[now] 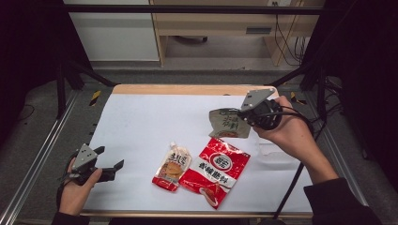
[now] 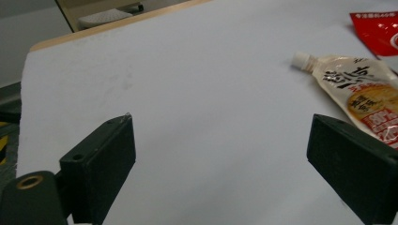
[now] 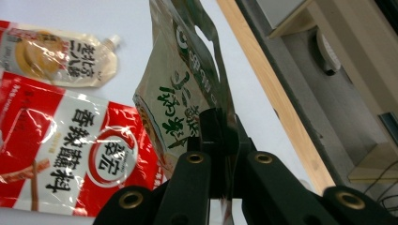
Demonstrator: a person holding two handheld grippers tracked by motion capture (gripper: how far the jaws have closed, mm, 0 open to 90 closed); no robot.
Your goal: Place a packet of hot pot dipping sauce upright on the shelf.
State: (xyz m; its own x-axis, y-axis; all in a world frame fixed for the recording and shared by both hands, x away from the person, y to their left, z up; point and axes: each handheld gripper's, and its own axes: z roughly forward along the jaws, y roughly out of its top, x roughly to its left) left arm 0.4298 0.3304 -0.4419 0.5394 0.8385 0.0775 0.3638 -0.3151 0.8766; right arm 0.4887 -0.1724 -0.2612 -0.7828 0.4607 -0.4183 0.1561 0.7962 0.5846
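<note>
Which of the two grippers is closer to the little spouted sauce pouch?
Left. The open left gripper sits just left of the spouted pouch; the right gripper is farther off, up beyond it, clamping a tan packet.

large packet (image 1: pixel 217 171): red, white band, black characters | spout pouch (image 1: pixel 172 167): cream, orange-red print, white cap | held packet (image 1: pixel 228 123): tan-silver, green characters | table (image 1: pixel 141 122): white top, light wood edge | jaws: black

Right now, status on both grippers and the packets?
Right gripper shut on grey-green pouch, lifted. Left gripper open, empty, at table's left. Spouted sauce pouch and red packet lie flat. Nothing blocking.
</note>
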